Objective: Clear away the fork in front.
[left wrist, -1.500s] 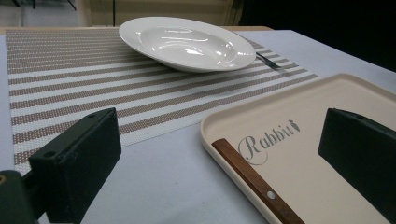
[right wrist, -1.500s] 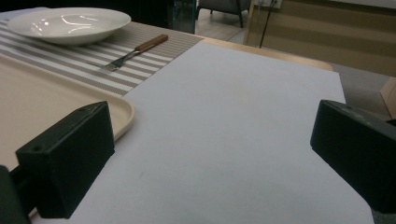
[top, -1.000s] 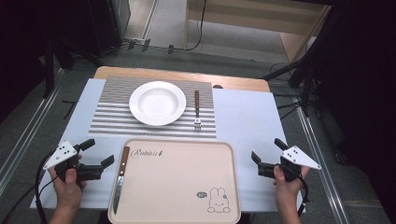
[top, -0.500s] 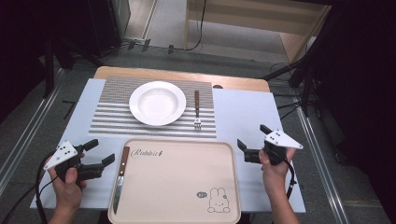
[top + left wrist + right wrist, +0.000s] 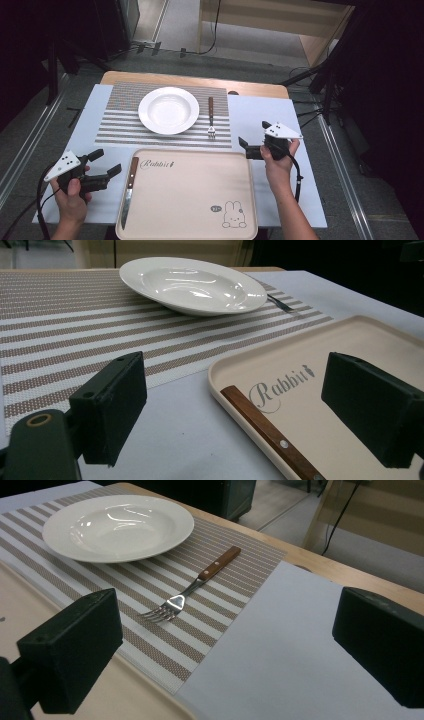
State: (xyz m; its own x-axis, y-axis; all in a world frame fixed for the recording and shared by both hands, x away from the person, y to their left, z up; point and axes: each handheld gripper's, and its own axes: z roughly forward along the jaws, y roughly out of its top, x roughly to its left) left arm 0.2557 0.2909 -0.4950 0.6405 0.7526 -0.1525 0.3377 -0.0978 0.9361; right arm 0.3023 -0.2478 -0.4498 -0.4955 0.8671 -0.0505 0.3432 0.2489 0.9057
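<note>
reaching stage: right gripper [image 5: 248,148], fingers open and empty, faces the fork [image 5: 211,116]; left gripper [image 5: 107,162], open, beside the knife [image 5: 128,191]. next, close in on handles.

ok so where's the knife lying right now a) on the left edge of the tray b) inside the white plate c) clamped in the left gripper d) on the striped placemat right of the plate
a: the knife lies along the left edge of the tray, its wooden handle toward the placemat; the left gripper hangs open beside it, jaws clear of it.
</note>
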